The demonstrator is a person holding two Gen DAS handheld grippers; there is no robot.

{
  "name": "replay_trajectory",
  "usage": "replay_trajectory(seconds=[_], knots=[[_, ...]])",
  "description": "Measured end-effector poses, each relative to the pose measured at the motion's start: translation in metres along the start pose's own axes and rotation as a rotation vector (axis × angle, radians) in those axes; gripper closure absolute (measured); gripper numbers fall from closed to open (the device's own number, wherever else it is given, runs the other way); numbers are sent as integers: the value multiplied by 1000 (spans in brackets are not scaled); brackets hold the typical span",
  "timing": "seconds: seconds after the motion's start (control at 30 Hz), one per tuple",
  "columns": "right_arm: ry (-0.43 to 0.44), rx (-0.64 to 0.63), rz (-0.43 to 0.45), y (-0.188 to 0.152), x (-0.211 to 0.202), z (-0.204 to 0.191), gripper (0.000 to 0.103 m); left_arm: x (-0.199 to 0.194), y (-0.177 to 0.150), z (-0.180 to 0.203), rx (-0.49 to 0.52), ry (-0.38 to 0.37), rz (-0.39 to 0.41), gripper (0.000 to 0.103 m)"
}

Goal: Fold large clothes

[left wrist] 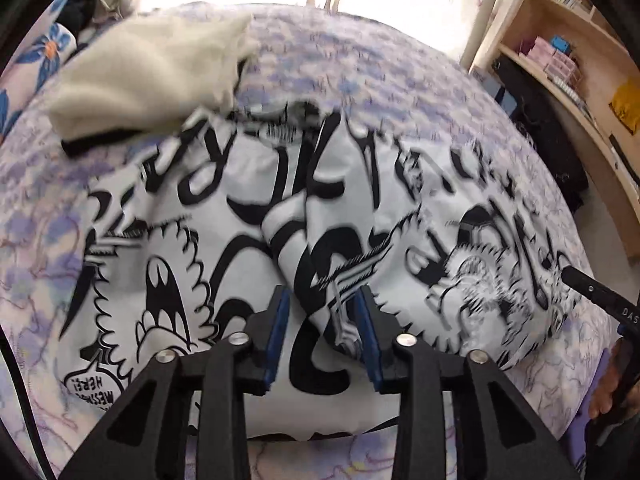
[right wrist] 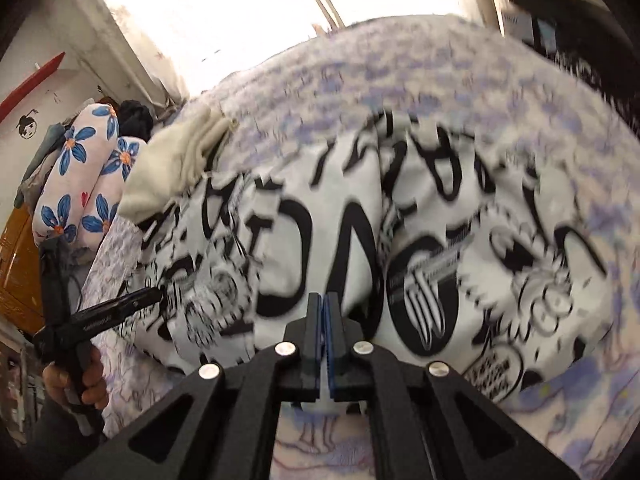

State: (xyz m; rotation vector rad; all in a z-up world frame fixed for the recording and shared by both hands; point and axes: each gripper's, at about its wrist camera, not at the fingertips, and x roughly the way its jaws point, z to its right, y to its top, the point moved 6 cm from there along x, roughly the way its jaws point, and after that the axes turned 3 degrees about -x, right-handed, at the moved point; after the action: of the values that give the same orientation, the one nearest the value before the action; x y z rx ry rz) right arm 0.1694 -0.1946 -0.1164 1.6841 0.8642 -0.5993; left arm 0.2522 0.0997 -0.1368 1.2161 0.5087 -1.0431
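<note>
Where the bed (left wrist: 360,52) spreads its purple-flowered cover, a white garment (left wrist: 224,216) printed with black cartoon lettering lies bunched across the middle, with a raised fold running along its centre. A speech bubble near the garment's near edge holds upside-down print that seems to read "MESS... HERE!"; the big letters are too blurred to read. A cream cloth (left wrist: 148,80) overlaps the garment's far left corner. The left gripper (left wrist: 322,332) hangs above the near edge with its blue pads apart, the fold's tip lying between them; they do not press it. The right gripper (right wrist: 323,340) is clenched with pads together over the near edge, and whether any cloth is pinched cannot be told. White letters "DAS" show on the right tool's handle in the left view. A flowered pillow (right wrist: 80,172) sits beyond the bed's left edge, and shelves (left wrist: 568,40) stand past the right edge.
</note>
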Motion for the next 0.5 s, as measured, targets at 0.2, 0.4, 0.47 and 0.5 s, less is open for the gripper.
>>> replay_trajectory(seconds=[0.2, 0.4, 0.47, 0.5], knots=[[22, -80, 25, 28, 35, -39, 101, 7, 24, 54, 36, -101, 55, 62], [-56, -121, -23, 25, 80, -42, 99, 50, 16, 85, 49, -115, -11, 62], [-95, -112, -66, 11, 88, -26, 93, 68, -2, 77, 63, -50, -66, 62], [-112, -103, -74, 2, 89, -14, 93, 73, -8, 73, 68, -33, -77, 61]])
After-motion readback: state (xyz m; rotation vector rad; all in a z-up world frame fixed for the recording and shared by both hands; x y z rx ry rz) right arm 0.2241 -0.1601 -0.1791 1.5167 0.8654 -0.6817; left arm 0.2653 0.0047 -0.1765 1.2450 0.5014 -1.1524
